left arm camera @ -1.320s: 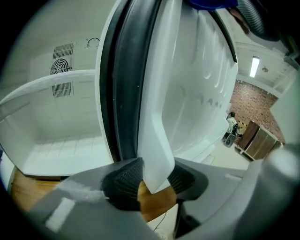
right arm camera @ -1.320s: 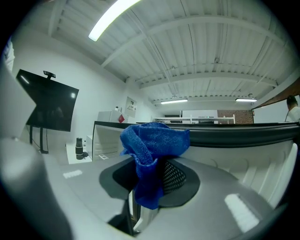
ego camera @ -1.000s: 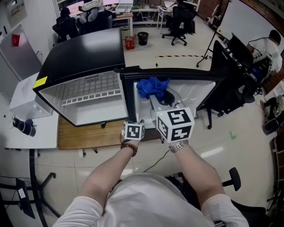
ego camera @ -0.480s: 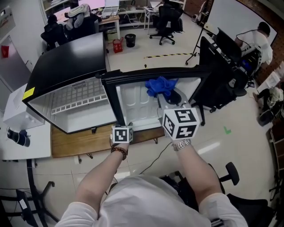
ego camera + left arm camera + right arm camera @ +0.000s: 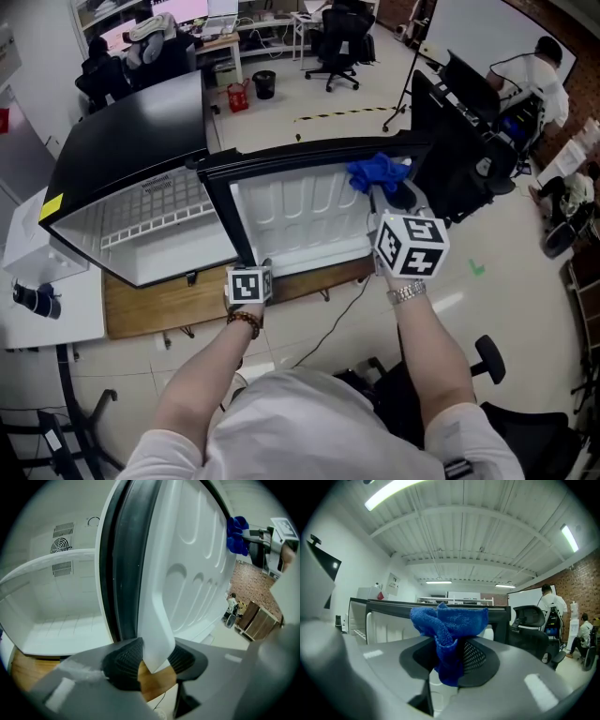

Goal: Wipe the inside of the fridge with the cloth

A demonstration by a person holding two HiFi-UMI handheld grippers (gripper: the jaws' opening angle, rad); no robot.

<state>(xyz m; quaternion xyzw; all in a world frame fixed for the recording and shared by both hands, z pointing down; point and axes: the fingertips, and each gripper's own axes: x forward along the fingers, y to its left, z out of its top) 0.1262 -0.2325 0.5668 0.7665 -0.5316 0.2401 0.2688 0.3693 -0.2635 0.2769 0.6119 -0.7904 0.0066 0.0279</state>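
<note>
**A:** Head view first: where was the cloth (image 5: 378, 172)?

**B:** It was blue and bunched up, a little right of centre in the upper part of the frame. It sat at the top right corner of the open door (image 5: 300, 220), against the white inner panel. I could not tell whether it pressed on the panel or only hung just in front of it.

**A:** And what held it?

**B:** The right gripper (image 5: 449, 663) did. In the right gripper view its jaws were clenched on the cloth. A fold hung down between the pads and the rest bulged above them.

**A:** What about the other claw?

**B:** The left gripper (image 5: 154, 660) was clamped on the door's lower edge. In the left gripper view the white rim of the panel was pinched between the two dark pads, with the black door seal running up just to its left.

**A:** And the fridge (image 5: 141, 141) itself?

**B:** It was black on the outside and stood in the upper left of the head view. Its white inside was open, with a wire shelf (image 5: 155, 220) across it. It rested on a wooden board (image 5: 159, 300).

**A:** What was farther out?

**B:** An office chair (image 5: 342, 37) stood at the top edge, and a person (image 5: 542, 70) in white was at the upper right.
</note>
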